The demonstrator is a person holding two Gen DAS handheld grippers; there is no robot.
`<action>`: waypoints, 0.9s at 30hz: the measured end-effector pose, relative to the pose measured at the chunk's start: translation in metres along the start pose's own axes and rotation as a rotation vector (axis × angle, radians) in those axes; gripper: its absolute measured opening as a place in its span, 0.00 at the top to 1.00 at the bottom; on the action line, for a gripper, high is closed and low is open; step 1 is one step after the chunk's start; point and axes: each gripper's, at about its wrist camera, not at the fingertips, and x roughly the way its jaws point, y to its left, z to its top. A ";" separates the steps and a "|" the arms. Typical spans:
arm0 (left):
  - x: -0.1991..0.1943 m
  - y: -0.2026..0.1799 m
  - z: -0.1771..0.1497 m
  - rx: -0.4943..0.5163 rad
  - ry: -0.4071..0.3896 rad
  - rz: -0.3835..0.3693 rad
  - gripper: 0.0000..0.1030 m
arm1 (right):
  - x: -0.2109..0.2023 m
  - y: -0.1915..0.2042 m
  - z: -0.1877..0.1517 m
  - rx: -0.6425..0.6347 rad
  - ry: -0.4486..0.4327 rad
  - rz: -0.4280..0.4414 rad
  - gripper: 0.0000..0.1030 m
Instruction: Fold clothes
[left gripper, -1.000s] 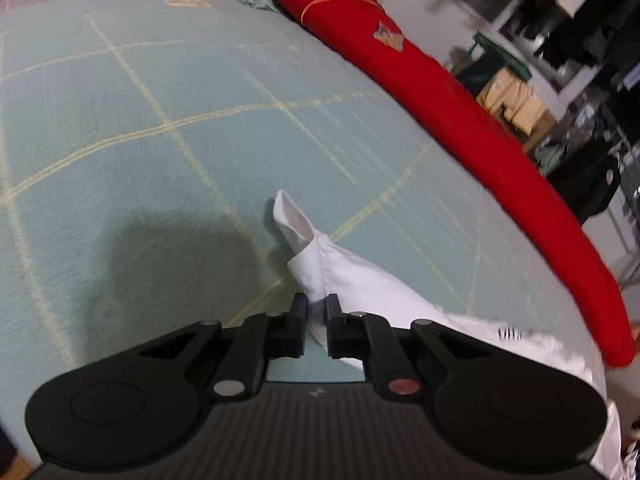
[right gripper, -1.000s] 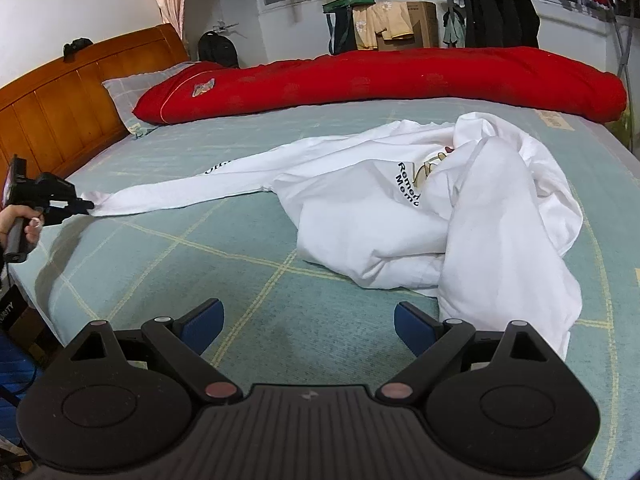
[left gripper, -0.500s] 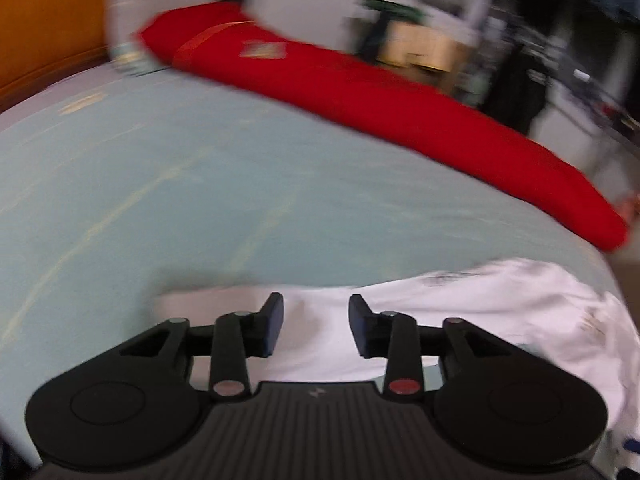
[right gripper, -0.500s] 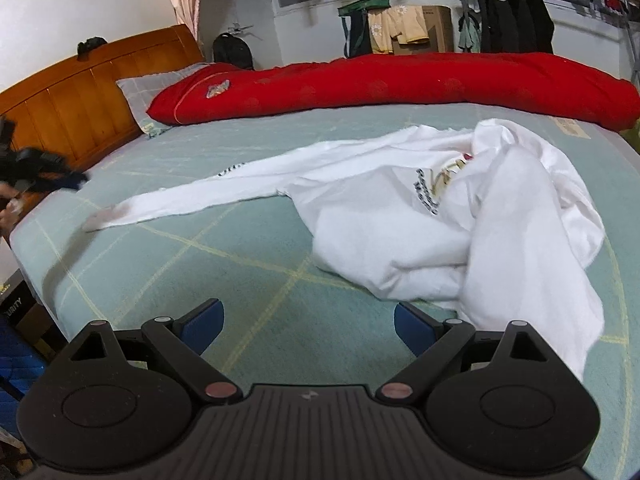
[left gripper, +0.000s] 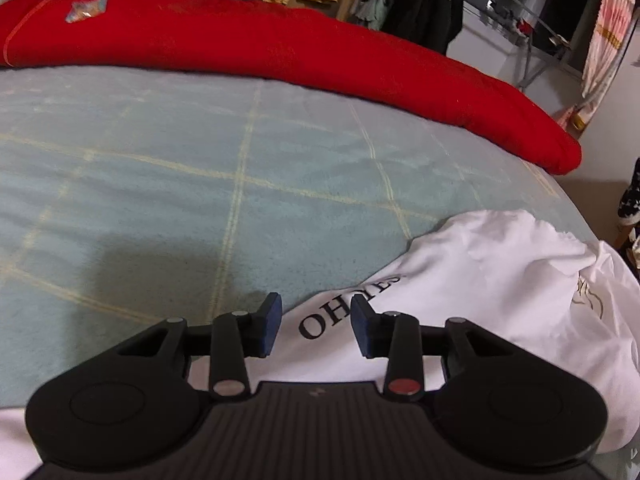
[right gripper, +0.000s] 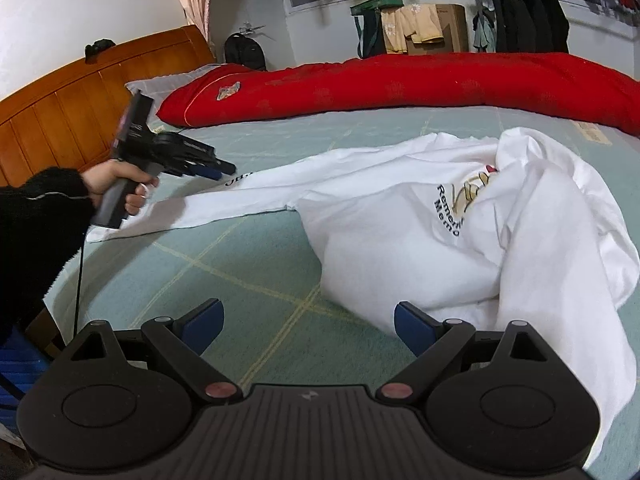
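Released since before, the white shirt's sleeve (left gripper: 340, 332) lies under spread left tongs (left gripper: 316, 326); right tongs (right gripper: 308, 326) gape empty.

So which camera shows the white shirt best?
The right wrist view: the white shirt lies almost whole on the bed, one sleeve stretched out and the body crumpled. The left wrist view shows only part of it, close up, with black lettering.

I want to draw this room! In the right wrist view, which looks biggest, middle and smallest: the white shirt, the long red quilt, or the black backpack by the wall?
1. White crumpled shirt, though it lies nearest the camera.
2. Long red quilt.
3. Black backpack, farthest away.
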 end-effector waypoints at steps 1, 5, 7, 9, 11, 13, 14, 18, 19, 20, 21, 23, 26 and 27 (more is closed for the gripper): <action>0.004 0.001 -0.002 0.008 0.012 -0.009 0.63 | 0.001 0.000 0.002 -0.006 -0.002 0.002 0.08; 0.009 -0.004 -0.011 0.102 0.023 -0.009 0.64 | 0.007 0.003 0.007 -0.022 -0.012 0.017 0.07; 0.012 -0.011 -0.010 0.150 0.029 0.020 0.75 | 0.012 0.003 0.007 -0.025 -0.005 0.022 0.07; 0.012 -0.017 -0.010 0.182 0.026 0.056 0.98 | 0.016 0.003 0.005 -0.027 0.007 0.018 0.07; 0.012 -0.017 -0.005 0.165 0.002 0.093 1.00 | 0.019 0.004 0.004 -0.027 0.016 0.016 0.07; 0.015 -0.010 0.003 0.127 -0.018 0.150 1.00 | 0.019 0.004 0.004 -0.025 0.020 0.017 0.07; 0.015 -0.005 0.007 0.092 -0.023 0.140 1.00 | 0.019 0.004 0.004 -0.024 0.022 0.018 0.07; 0.000 0.001 0.009 0.056 -0.072 0.011 0.91 | 0.014 0.009 0.003 -0.035 0.015 0.019 0.07; -0.003 0.000 0.008 0.076 -0.064 -0.014 0.77 | 0.013 0.009 0.003 -0.035 0.015 0.020 0.07; -0.005 0.000 0.006 0.095 -0.053 -0.025 0.71 | 0.013 0.009 0.003 -0.035 0.016 0.022 0.07; -0.006 -0.001 0.005 0.118 -0.046 -0.022 0.64 | 0.013 0.009 0.002 -0.033 0.019 0.023 0.07; -0.002 -0.001 0.002 0.154 -0.013 -0.004 0.62 | 0.013 0.009 0.002 -0.024 0.019 0.027 0.07; 0.004 -0.001 -0.005 0.206 0.030 0.046 0.63 | 0.014 0.011 0.001 -0.017 0.019 0.035 0.07; 0.004 -0.003 -0.009 0.211 0.030 0.050 0.67 | 0.013 0.011 0.002 -0.021 0.021 0.034 0.07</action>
